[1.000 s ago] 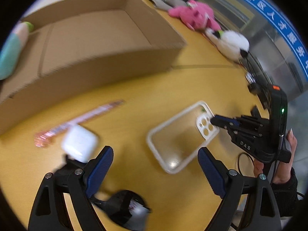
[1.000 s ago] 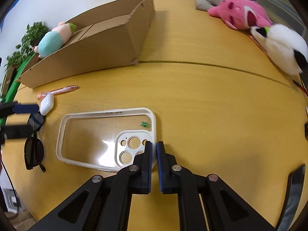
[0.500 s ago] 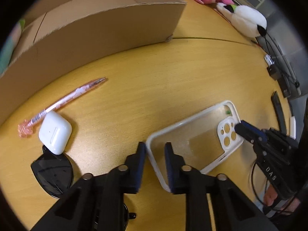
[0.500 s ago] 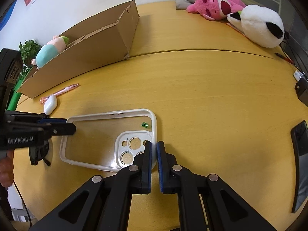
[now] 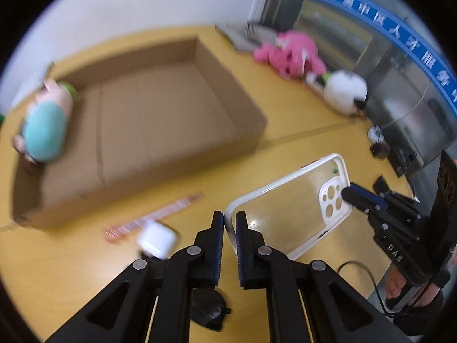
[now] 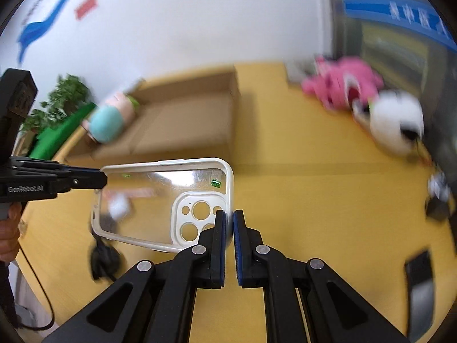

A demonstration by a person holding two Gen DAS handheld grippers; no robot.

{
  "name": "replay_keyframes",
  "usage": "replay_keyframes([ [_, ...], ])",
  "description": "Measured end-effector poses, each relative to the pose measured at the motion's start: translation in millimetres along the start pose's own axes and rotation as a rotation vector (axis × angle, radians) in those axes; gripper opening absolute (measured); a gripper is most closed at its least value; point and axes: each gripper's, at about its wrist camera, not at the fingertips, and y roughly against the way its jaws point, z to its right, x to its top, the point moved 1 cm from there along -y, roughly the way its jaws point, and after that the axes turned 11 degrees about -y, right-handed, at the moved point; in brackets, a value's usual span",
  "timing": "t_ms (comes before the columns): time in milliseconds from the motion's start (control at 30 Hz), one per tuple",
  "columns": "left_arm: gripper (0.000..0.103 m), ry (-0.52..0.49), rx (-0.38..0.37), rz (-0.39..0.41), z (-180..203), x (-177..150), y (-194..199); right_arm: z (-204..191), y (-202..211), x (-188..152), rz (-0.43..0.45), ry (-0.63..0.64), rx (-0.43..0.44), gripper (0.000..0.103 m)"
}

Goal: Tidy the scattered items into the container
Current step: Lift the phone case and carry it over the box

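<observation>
A clear phone case with a white rim [image 5: 288, 200] [image 6: 160, 200] hangs in the air above the yellow table, held at both ends. My left gripper [image 5: 229, 220] is shut on its plain end. My right gripper [image 6: 227, 218] is shut on its camera-hole end. The open cardboard box [image 5: 160, 120] [image 6: 182, 125] lies beyond, with a teal and pink plush toy [image 5: 45, 125] at its left end. A white earbud case [image 5: 157, 241], a pink pen [image 5: 154, 218] and black sunglasses [image 5: 207, 308] lie on the table below the case.
A pink plush [image 5: 288, 53] [image 6: 342, 85] and a white plush [image 5: 344, 91] [image 6: 397, 123] lie at the far right of the table. A dark phone [image 6: 421, 285] and small black devices [image 5: 380, 148] sit near the right edge. A green plant [image 6: 57, 105] stands at the left.
My left gripper closed on the case's plain end. Both grippers then lifted the case off the table, and the views tilted up toward the box.
</observation>
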Motion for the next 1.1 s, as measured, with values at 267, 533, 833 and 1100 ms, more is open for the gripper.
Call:
replay_keyframes([
  [267, 0.008, 0.027, 0.109, 0.200, -58.3, 41.1, 90.1, -79.7, 22.6, 93.9, 0.155, 0.113, 0.098, 0.006],
  [533, 0.008, 0.043, 0.171, 0.277, -112.3, 101.5, 123.0, -137.9, -1.9, 182.4, 0.159, 0.161, 0.138, 0.006],
  [833, 0.008, 0.064, 0.181, 0.159, -175.8, 155.3, 66.1, -148.1, -77.2, 235.8, 0.064, 0.141, 0.114, 0.006],
  [1100, 0.007, 0.139, 0.157, 0.041, -234.2, 170.5, -10.0, -145.7, -165.1, 250.0, -0.054, 0.098, 0.114, 0.006],
])
